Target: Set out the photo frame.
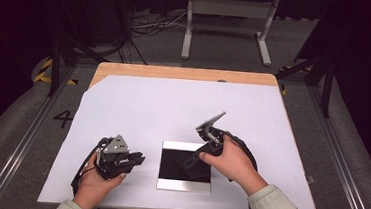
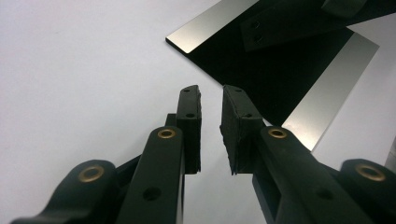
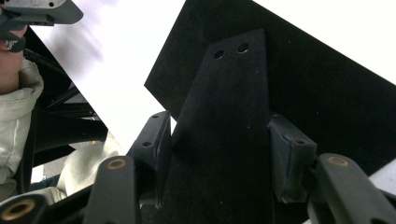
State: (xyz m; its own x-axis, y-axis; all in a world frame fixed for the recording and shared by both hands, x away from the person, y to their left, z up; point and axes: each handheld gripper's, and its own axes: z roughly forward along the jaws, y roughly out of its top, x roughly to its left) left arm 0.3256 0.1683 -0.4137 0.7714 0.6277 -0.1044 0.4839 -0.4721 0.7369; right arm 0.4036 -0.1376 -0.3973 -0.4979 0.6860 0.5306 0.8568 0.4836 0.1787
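Holding a black strip (image 3: 229, 126) clamped between its jaws, the right gripper (image 1: 210, 139) hangs over the black tray (image 1: 185, 166) at the table's (image 1: 173, 103) near edge. Left gripper (image 1: 136, 158) rests beside the tray, jaws slightly apart, empty. Advice: lower the strip flat, release only once seated.

A lab: dark curtains (image 1: 8, 30), floor cables (image 1: 149, 26), metal rails (image 1: 19, 146) around the table (image 1: 186, 73).

The counter (image 1: 138, 101) is viewed from high above its near edge, looking forward and down. Each gripper view is taken close over the white surface along its own jaws. The black panel (image 1: 184, 165) near the counter's near edge is shared by all three views.
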